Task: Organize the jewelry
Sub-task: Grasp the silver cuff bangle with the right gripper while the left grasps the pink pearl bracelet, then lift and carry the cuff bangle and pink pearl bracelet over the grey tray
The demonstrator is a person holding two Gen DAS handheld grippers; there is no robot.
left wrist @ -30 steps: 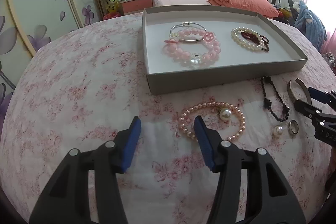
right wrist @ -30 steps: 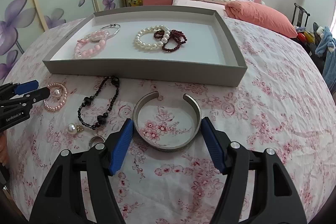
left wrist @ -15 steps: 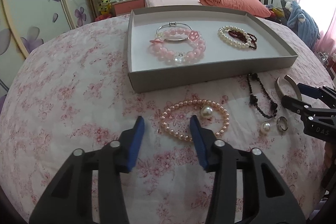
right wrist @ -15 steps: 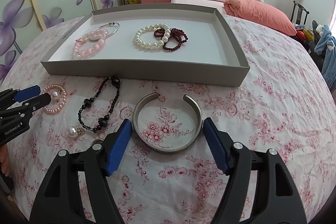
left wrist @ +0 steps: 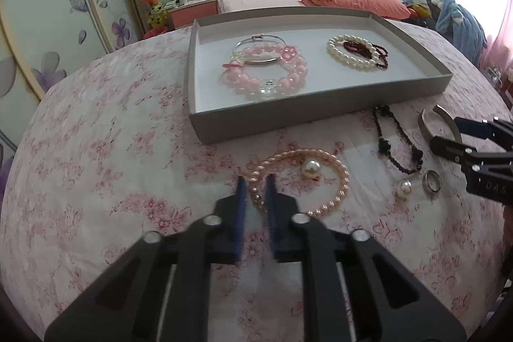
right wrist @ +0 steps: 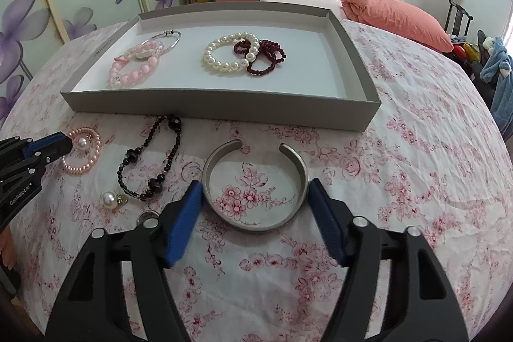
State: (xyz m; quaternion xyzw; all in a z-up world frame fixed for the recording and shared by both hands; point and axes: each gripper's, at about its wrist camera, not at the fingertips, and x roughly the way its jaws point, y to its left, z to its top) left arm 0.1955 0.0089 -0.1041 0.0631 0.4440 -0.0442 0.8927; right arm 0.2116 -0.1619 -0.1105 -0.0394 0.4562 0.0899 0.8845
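Observation:
My left gripper is shut on the near left edge of the pink pearl bracelet, which lies on the floral cloth in front of the grey tray. It also shows in the right wrist view. My right gripper is open, its blue pads on either side of the silver cuff bangle without closing on it. The tray holds a pink bead bracelet, a thin silver bangle, a white pearl bracelet and dark red beads.
On the cloth lie a black bead bracelet, a loose pearl earring and a silver ring. A bed, a wardrobe with flower prints and a chair stand behind the table.
My left gripper has moved forward over the pink pearl bracelet's edge and its jaws have closed on it. My right gripper has stayed open around the silver cuff.

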